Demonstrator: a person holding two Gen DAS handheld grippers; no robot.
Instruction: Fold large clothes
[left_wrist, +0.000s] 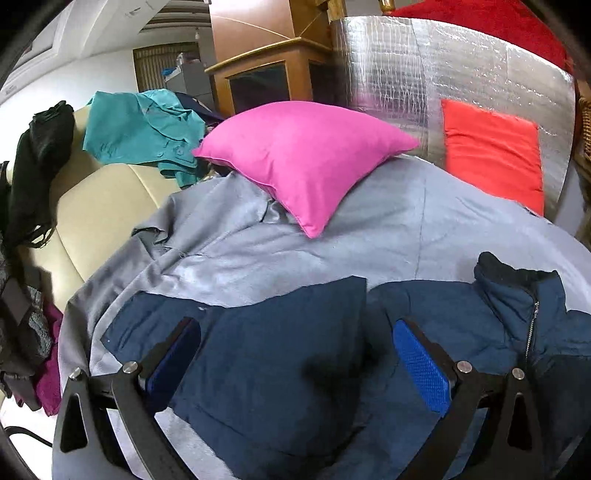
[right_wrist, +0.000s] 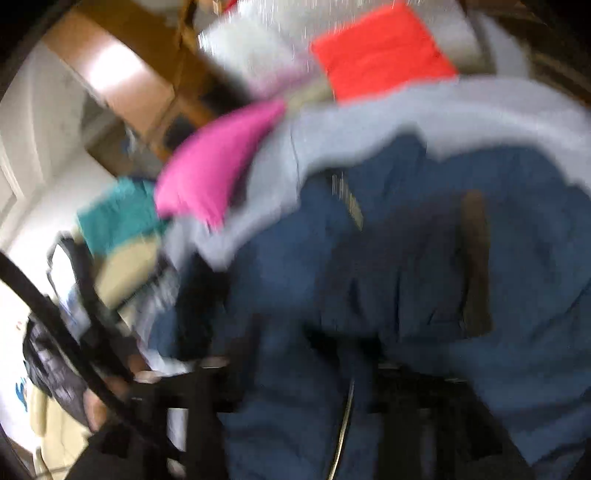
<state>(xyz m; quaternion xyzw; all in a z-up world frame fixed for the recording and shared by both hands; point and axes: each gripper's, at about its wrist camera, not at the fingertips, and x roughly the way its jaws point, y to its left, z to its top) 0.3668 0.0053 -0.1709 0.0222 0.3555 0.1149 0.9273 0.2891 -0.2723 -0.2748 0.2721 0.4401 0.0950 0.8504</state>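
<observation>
Navy-blue padded fabric fills my view: one dark blue zip-up jacket (left_wrist: 280, 369), spread flat on one pale grey sheet (left_wrist: 424, 229), directly under and ahead of my left fingers (left_wrist: 297, 354). Those fingers stand wide apart, blue pads (left_wrist: 421, 365) facing each other above the cloth, nothing clamped between them. The jacket's collar and metal zipper (left_wrist: 532, 325) lie just right of the right-hand finger.

Beyond the fingertips I count two cushions: one square magenta cushion (left_wrist: 306, 162) resting on the sheet, and one orange-red cushion (left_wrist: 491, 151) further right, leaning against one silver foil-faced panel (left_wrist: 443, 62). Far ahead-left, one crumpled teal shirt (left_wrist: 140, 129) and one black garment (left_wrist: 37, 166) drape over a cream leather sofa (left_wrist: 99, 206). A wooden cabinet (left_wrist: 266, 77) stands behind the magenta cushion. Nothing blocks the way between my fingers and the jacket.

The right wrist view is heavily smeared. I see the same jacket (right_wrist: 406, 277) close ahead of the right fingers (right_wrist: 295, 387), but I cannot tell whether they are apart, or touching the fabric.
</observation>
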